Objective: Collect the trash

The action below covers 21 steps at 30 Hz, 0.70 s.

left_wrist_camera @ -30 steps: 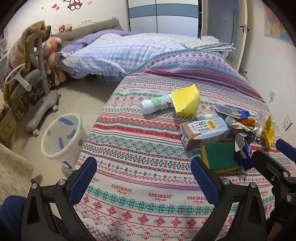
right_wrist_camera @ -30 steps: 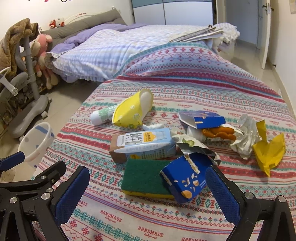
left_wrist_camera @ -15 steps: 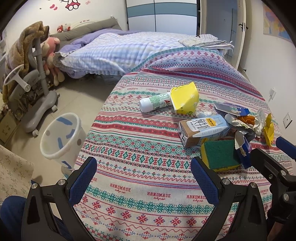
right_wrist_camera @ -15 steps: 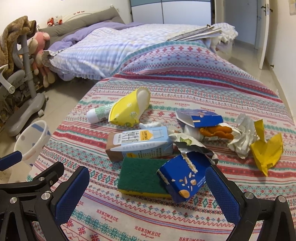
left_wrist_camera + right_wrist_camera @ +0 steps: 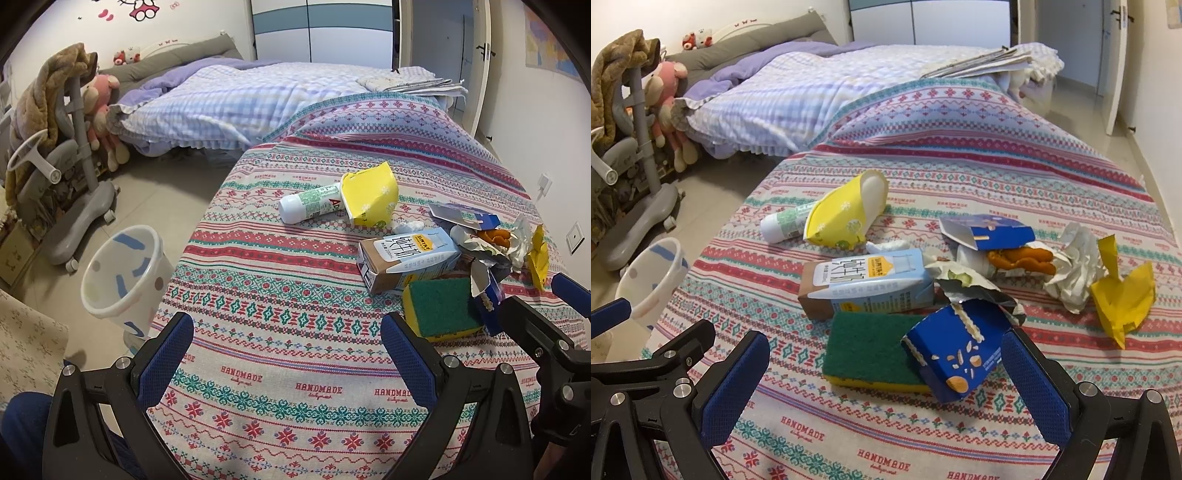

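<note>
- Both my grippers have their blue-padded fingers spread wide and hold nothing: the left gripper (image 5: 286,354) hangs over bare cloth (image 5: 280,266), the right gripper (image 5: 886,373) just in front of the trash.
- My right fingers (image 5: 1032,373) frame the sponge (image 5: 868,352) and the blue box (image 5: 955,350), without touching either.
- That blue box leans on the sponge's right end, its torn top up.
- Behind the sponge, touching it, the carton (image 5: 864,282) lies on its side.
- Farther back a yellow cup (image 5: 846,218) lies tipped over against a white tube (image 5: 783,223).
- To the right sit a second blue box (image 5: 993,232), orange scraps (image 5: 1021,258), crumpled paper (image 5: 1075,266) and a yellow wrapper (image 5: 1123,299), in a loose row.
- Foil (image 5: 967,284) lies between the carton and the orange scraps.
- On the floor left of the cloth stands the bin (image 5: 122,273), well apart from the trash, open side tilted toward me.
- My left gripper's tip shows at the right camera's left edge.
</note>
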Available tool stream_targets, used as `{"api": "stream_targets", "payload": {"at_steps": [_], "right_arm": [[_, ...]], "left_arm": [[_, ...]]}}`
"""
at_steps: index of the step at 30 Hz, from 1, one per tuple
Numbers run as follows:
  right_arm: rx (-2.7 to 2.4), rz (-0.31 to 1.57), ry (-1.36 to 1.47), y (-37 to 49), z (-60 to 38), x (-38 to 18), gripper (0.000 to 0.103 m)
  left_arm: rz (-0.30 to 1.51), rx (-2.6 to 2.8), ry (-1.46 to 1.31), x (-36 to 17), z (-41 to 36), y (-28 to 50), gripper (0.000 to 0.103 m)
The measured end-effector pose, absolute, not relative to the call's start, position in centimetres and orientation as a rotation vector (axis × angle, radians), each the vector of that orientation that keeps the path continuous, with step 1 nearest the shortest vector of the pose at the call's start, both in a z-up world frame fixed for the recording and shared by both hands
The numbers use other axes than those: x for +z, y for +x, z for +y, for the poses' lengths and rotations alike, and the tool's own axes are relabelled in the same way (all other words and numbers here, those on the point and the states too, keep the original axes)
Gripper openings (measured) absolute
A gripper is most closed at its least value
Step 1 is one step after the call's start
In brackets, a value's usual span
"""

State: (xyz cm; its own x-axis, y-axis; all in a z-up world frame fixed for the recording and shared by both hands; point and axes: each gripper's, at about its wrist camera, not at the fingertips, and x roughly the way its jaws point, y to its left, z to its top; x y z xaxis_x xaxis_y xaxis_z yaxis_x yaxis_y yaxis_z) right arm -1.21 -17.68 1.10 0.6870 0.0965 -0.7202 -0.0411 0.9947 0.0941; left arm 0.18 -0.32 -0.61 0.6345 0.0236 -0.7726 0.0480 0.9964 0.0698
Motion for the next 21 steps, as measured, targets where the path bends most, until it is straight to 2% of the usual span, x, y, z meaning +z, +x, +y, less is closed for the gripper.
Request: {"api": "stream_targets", "payload": {"at_steps": [4,6,10,13,17,21], "right_arm": [[0.074,0.814,0.050,-0.6,-18.4,1.4,0.103],[0.030,0.803,0.067,0.0,-20.2,1.8,0.103],[-0.062,0.820,0.220,1.7,-26.5,2.6,0.103],[-0.144,0.889,0.267,3.0,-29.3,2.8,0.103],[-0.179,0.872,0.307,4.6,-32.2,3.1,0.103],[-0.174,0.920,0.367,6.8,-34.3,2.5,0.103]], "left_arm": [[0.909,-0.037,0.128,0.0,0.1,1.6,0.102],[0.845,-0.041,0.133,1.0,0.8,2.7,0.102],[0.852,-0.032,0.209,2.5,1.9,7.2,0.102],[0.905,-0.084,0.264,1.7,1.7,11.0,0.102],[0.945,-0.209,0.340,0.1,-0.4,13.6,0.102],[1.033,-0.336,0.276,-1.3,-2.3,15.7,0.102]]}}
